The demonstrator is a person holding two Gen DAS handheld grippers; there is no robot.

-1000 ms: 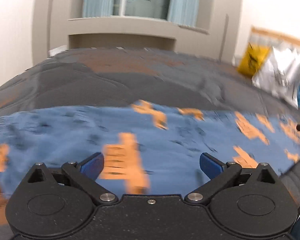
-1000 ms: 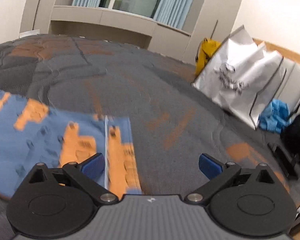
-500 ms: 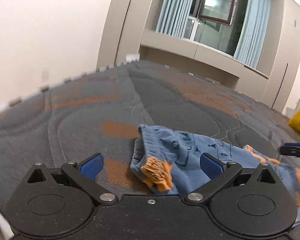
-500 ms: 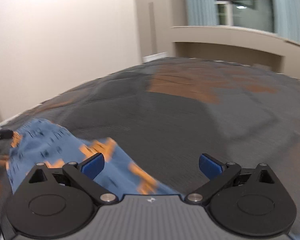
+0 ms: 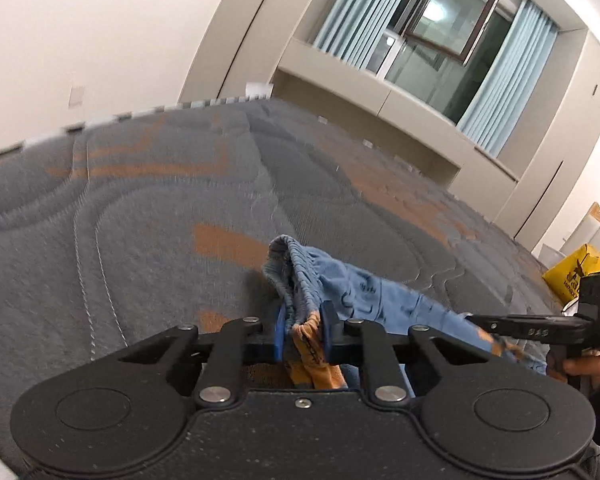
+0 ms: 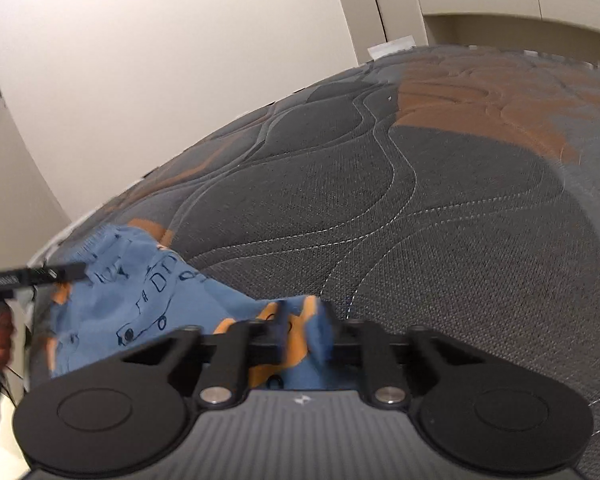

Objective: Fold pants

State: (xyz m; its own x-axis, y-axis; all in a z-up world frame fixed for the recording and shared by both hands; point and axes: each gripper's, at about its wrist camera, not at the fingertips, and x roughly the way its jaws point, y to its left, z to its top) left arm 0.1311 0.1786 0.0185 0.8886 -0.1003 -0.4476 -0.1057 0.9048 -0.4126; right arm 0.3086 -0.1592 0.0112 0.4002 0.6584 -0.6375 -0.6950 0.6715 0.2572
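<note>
Small blue pants (image 5: 364, 292) with orange patches and dark drawings lie stretched on a grey and orange quilted mattress (image 5: 140, 216). My left gripper (image 5: 302, 332) is shut on the elastic waistband end, which bunches up between the blue pads. My right gripper (image 6: 304, 328) is shut on the other end of the pants (image 6: 140, 292). Each gripper shows in the other's view: the right one in the left wrist view (image 5: 540, 324), the left one in the right wrist view (image 6: 32, 276).
A yellow bag (image 5: 576, 276) stands beyond the mattress's far right side. A window with blue curtains (image 5: 432, 24) and a cream ledge lie behind. A cream wall (image 6: 180, 60) runs along the mattress's left side, near its edge (image 6: 72, 228).
Both grippers were open half a second ago over the pants' ends. Now both have closed on the fabric, the left on the waistband, the right on the opposite end.
</note>
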